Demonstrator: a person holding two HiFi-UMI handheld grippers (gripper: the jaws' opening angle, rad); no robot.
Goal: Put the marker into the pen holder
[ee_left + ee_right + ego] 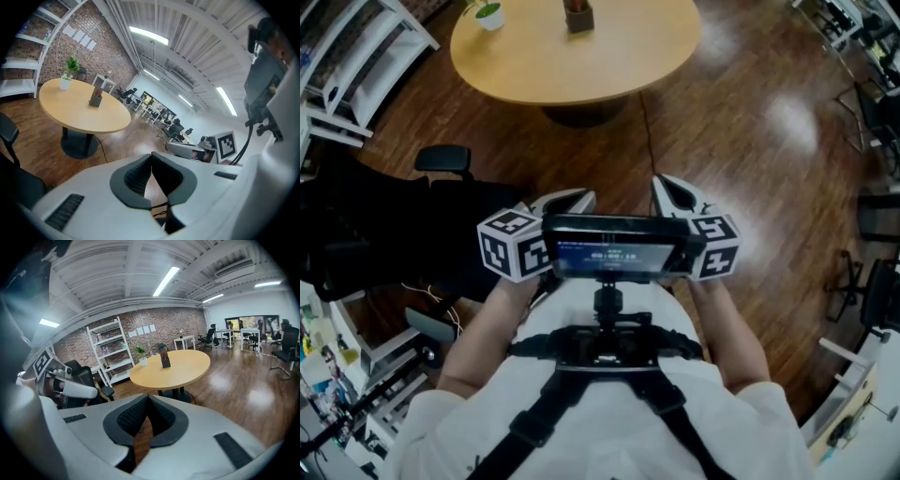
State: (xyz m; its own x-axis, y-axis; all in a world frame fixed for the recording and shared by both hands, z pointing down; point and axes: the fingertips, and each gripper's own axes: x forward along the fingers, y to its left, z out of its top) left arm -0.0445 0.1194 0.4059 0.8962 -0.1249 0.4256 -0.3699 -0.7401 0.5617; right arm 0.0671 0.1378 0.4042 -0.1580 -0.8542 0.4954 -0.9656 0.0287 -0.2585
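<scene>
The dark pen holder [577, 17] stands on a round wooden table [609, 56] far ahead of me, next to a small potted plant [488, 13]. It also shows as the pen holder [95, 97] in the left gripper view and the pen holder [164, 359] in the right gripper view, with something reddish inside. I see no loose marker. My left gripper [567, 202] and right gripper [675, 192] are held side by side close to the chest, well short of the table. Both are shut, jaw tips touching, with nothing between them: left gripper [151, 154], right gripper [147, 397].
A phone screen [614, 248] on a chest rig sits just behind the grippers. A black office chair [441, 159] and dark bundle lie to the left. White shelving [356, 56] stands at the far left. A cable [647, 122] runs over the wooden floor from the table's pedestal.
</scene>
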